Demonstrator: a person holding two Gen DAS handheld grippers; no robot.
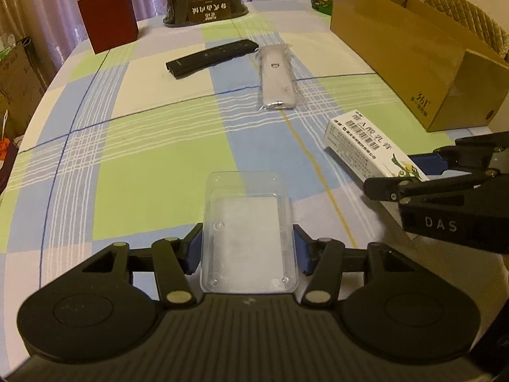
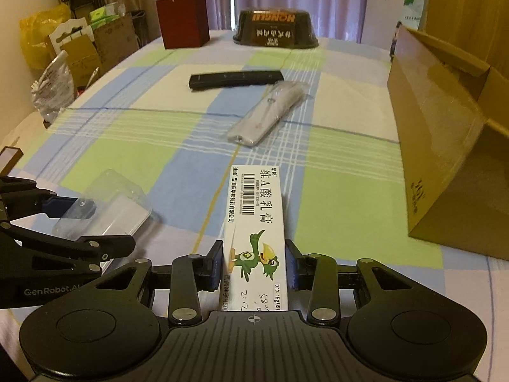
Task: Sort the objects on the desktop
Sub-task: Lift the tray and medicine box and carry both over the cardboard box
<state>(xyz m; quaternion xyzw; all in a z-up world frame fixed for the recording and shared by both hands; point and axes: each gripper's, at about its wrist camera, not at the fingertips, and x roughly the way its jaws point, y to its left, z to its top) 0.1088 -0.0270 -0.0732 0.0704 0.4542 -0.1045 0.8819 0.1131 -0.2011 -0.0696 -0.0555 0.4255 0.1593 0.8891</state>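
Clear box (image 1: 248,232) between hand-held gripper (image 1: 248,248) fingers

The right gripper (image 2: 254,264) clamps a white ointment box (image 2: 256,222) printed with a green bird between its fingers (image 2: 213,264), above a checked cloth covering the surface (image 2: 143,146). At left, the left gripper (image 2: 73,222) holds a clear plastic case (image 2: 108,210). Farther back lie a black remote (image 2: 235,79) and a wrapped white remote (image 2: 267,111), with a cardboard box (image 2: 445,159) standing at right.

Green, blue and cream checked tablecloth (image 1: 159,146); dark red box (image 1: 108,19); brown carton (image 1: 397,51).
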